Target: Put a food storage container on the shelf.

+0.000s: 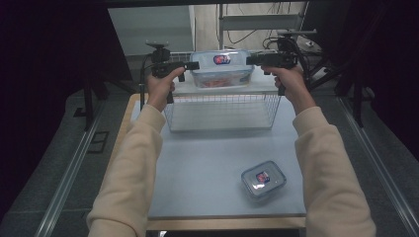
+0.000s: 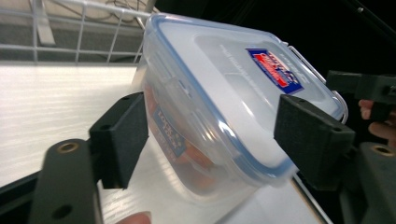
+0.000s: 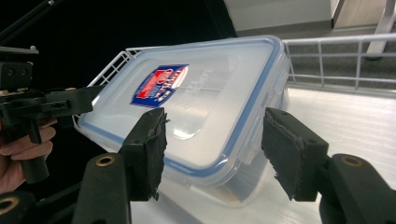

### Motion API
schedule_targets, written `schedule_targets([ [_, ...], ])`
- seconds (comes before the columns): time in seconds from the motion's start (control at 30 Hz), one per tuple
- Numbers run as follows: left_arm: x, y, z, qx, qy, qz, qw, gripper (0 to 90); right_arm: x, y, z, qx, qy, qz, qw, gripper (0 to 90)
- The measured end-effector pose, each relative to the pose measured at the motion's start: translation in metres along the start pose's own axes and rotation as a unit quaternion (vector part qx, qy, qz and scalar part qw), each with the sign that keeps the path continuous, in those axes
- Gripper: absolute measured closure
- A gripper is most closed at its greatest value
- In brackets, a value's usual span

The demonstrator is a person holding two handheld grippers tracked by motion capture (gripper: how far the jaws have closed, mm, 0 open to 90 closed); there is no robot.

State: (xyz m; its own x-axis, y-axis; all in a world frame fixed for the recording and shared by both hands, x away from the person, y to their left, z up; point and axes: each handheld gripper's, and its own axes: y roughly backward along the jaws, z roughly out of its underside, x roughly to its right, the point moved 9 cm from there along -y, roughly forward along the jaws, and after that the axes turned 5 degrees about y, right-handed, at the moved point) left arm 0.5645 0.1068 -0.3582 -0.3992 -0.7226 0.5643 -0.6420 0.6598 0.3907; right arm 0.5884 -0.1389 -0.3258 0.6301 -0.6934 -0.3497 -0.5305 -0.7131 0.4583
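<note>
Flanking the large lidded container on the wire shelf: left gripper at its left end, right gripper at its right end, both spread wide, pads apparently just clear. Long axis runs gripper to gripper; both equally near.

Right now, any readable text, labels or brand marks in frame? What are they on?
None can be read.
Red and blue sticker on the large container's lid: blurred.
Blue label on that container's side wall: blurred.
Embossed lettering beside the lid sticker: too faint.
Red and blue sticker on the small container: too small.
</note>
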Motion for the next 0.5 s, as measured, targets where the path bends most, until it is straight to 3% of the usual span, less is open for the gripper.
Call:
schedule_targets([
  [0.17,0.008,0.015,0.008,0.001,-0.028,-0.004,0.9996,32.7,-0.005,0.013,0.005,0.002,0.009,-0.003,0.9999,39.8],
  [0.27,0.013,0.024,0.015,0.005,-0.04,-0.006,0.9992,41.0,-0.008,0.019,0.01,0.004,0.01,-0.01,0.9999,39.6],
  [0.37,0.017,0.029,0.026,-0.006,-0.048,-0.004,0.9988,55.6,-0.008,0.026,0.018,0.007,0.009,-0.014,0.9998,39.6],
  [0.5,0.024,0.025,0.043,-0.034,-0.076,0.005,0.9965,76.8,-0.008,0.029,0.026,0.007,0.005,-0.017,0.9998,39.6],
])
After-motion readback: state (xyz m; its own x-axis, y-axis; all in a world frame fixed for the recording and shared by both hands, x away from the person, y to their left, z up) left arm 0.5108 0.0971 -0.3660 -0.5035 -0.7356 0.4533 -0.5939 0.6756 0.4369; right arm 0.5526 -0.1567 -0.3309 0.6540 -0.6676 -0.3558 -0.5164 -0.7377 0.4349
